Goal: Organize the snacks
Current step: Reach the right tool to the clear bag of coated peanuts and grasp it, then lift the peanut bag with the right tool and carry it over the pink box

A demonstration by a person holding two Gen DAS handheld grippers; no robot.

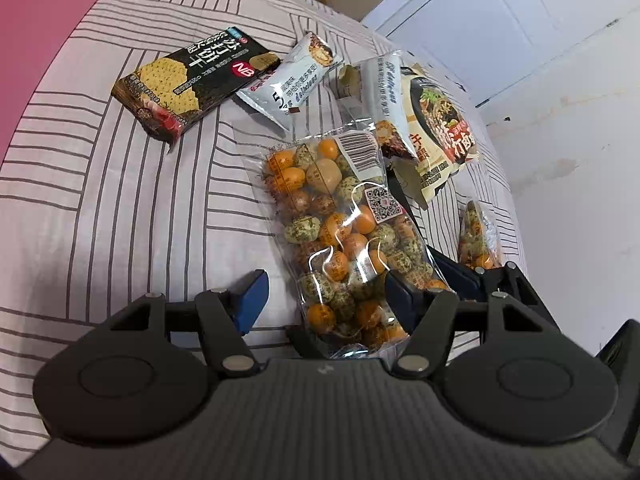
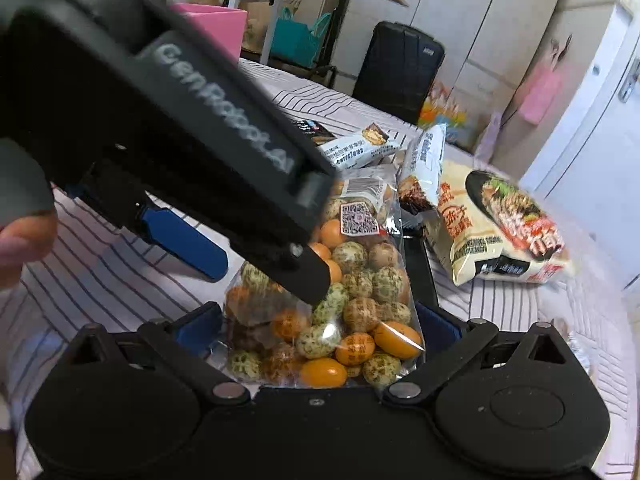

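while both grippers sit over the same clear bag of wrapped candies (image 1: 344, 232), count on the bed: two candy bags, the second (image 1: 478, 240) just right of the first, half hidden; one black cracker box (image 1: 188, 80); two white snack-bar wrappers, one (image 1: 292, 80) flat, one (image 1: 386, 108) propped on edge; one instant noodle packet (image 1: 440, 136).

left gripper (image 1: 324, 300): jaws spread, bag lying between the blue pads, right pad against the bag's edge, left pad clear of it. right gripper (image 2: 320, 328): jaws spread wide, bag's lower end between them, no pinch visible.

surface is a bed (image 1: 100, 208) with a pale sheet, thin dark stripes in angled patches. white door and wall behind; black suitcase (image 2: 396, 68), pink box (image 2: 216, 24) and white cabinets further back.

bags are crinkly glossy film, candies round, orange and speckled green. box is flat cardboard.
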